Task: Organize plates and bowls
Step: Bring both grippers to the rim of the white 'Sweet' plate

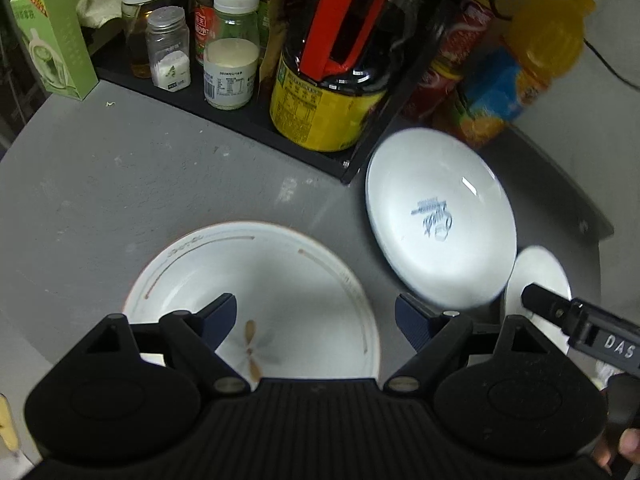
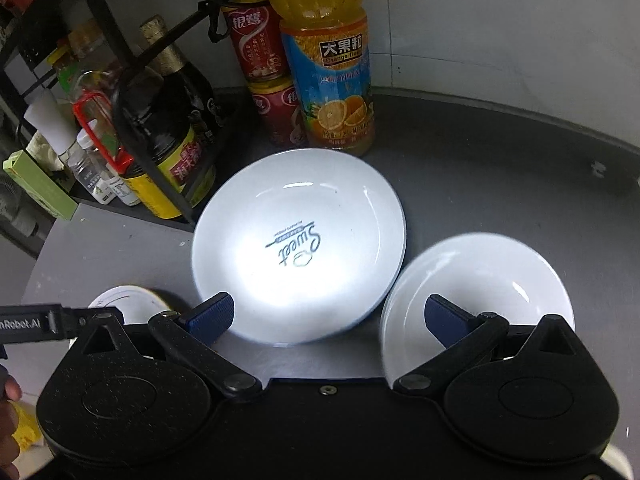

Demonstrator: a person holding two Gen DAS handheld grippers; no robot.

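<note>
On grey table | left tool [image 1: 316, 316] wide open, empty | right tool [image 2: 330, 316] wide open, empty | small bowl [image 1: 538, 276] half hidden

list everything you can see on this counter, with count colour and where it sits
patterned bowl: 1, white with brown line rim, on counter under left gripper
Sweet plate: 1, white with blue lettering, mid counter beside the rack
plain bowl: 1, white, touching or just beside the plate's edge
counter: 1, grey
rack: 1, black, at the back
soy sauce jug: 1, dark, red handle, yellow label, in rack
jars: 2, clear with white contents, in rack
green box: 1, beside rack
juice bottle: 1, orange, against the wall
cans: 2, red, stacked beside it
left gripper: black, blue pads, open
right gripper: same, open
</note>
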